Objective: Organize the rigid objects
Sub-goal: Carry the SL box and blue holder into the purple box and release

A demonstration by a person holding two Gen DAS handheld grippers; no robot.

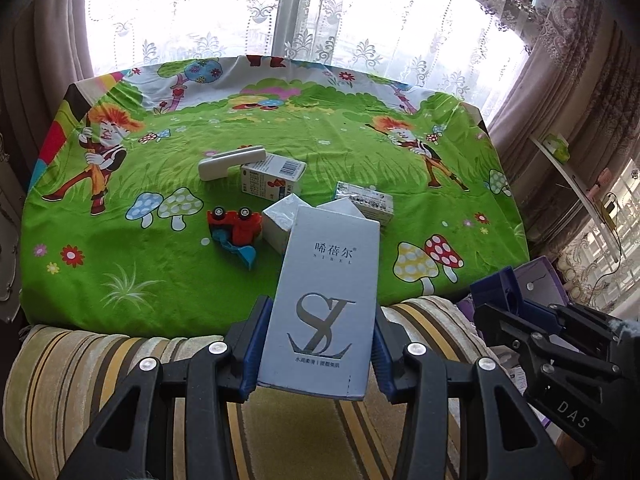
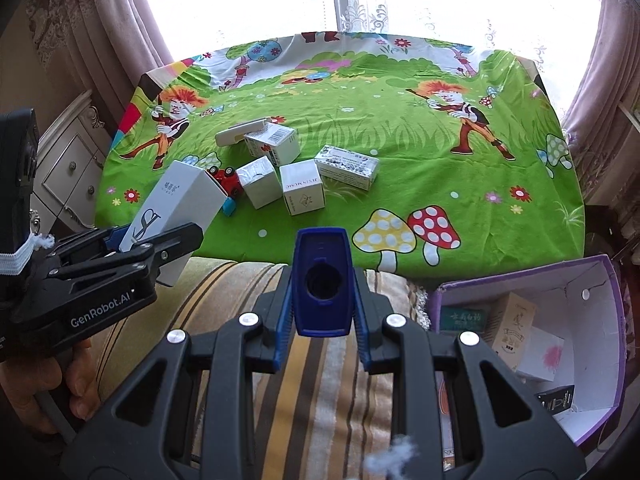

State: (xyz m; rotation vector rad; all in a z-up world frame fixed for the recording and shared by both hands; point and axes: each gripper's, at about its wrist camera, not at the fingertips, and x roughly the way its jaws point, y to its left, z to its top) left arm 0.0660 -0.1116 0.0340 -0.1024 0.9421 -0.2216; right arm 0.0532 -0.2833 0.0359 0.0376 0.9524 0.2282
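On green cloth (image 2: 360, 208): four small boxes, one toy car (image 2: 226, 179); left gripper (image 1: 316, 354) pinching tall box (image 1: 326, 300), right gripper (image 2: 322, 326) pinching blue sharpener (image 2: 322, 284).

A tall pale-blue carton (image 1: 324, 300) with a big "SL" logo is clamped low-centre in the left wrist view, leaning up toward the table. A dark-blue hollow-faced block (image 2: 322, 282) sits pinched at centre of the right wrist view. Mid-frame, 4 small boxes cluster beside an overturned red toy car (image 1: 234, 226).

I see left gripper (image 1: 316, 354) clamped on tall grey box (image 1: 326, 300) | toy truck (image 1: 234, 228) overturned left of its top | barcode carton (image 1: 272, 178) beyond | right gripper (image 1: 516, 300) at its right, possibly holding something blue
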